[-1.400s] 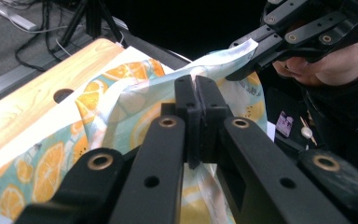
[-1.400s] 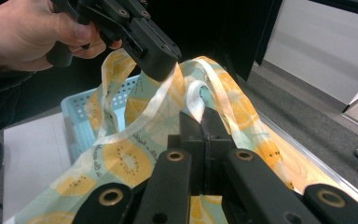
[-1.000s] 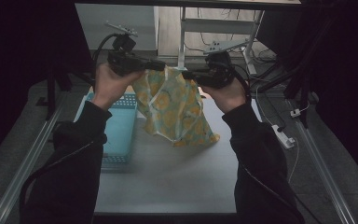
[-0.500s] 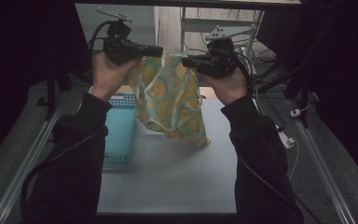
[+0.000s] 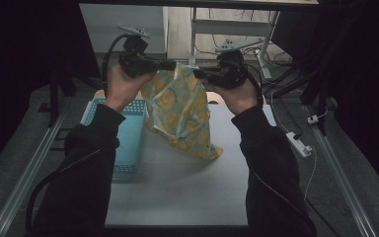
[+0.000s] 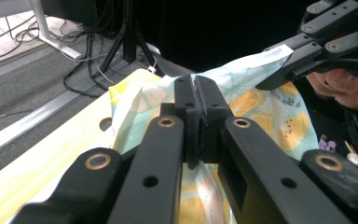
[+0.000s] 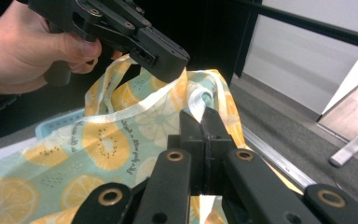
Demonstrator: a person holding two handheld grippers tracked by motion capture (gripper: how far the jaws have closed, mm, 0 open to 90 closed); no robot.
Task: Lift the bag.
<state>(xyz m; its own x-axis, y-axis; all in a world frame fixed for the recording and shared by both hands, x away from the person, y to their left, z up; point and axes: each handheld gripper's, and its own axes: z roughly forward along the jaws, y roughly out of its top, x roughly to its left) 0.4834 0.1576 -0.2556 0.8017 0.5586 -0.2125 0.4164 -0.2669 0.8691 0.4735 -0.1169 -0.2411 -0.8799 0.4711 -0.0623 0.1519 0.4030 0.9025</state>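
Both pairs of jaws are squeezed tight, and each pair pinches an edge of the cloth [image 5: 182,116]. From above, the left gripper [image 5: 170,65] grabs the cloth's top left edge and the right gripper [image 5: 197,74] grabs its top right edge. They sit close together, up in the air over the far side of the table [image 5: 177,192].

The cloth is light green with yellow lemon slices on it. It hangs down from the two grippers, and its bottom corner points toward the right, low over the table top. I cannot tell if that corner touches the table.

A blue basket [image 5: 128,143] sits on the table just left of the cloth, partly under the left sleeve [image 5: 86,163].

The left gripper view shows its black jaws shut with a thin fold of cloth [image 6: 261,100] between them. The right gripper view shows its jaws shut on a white hem of the cloth [image 7: 121,135].
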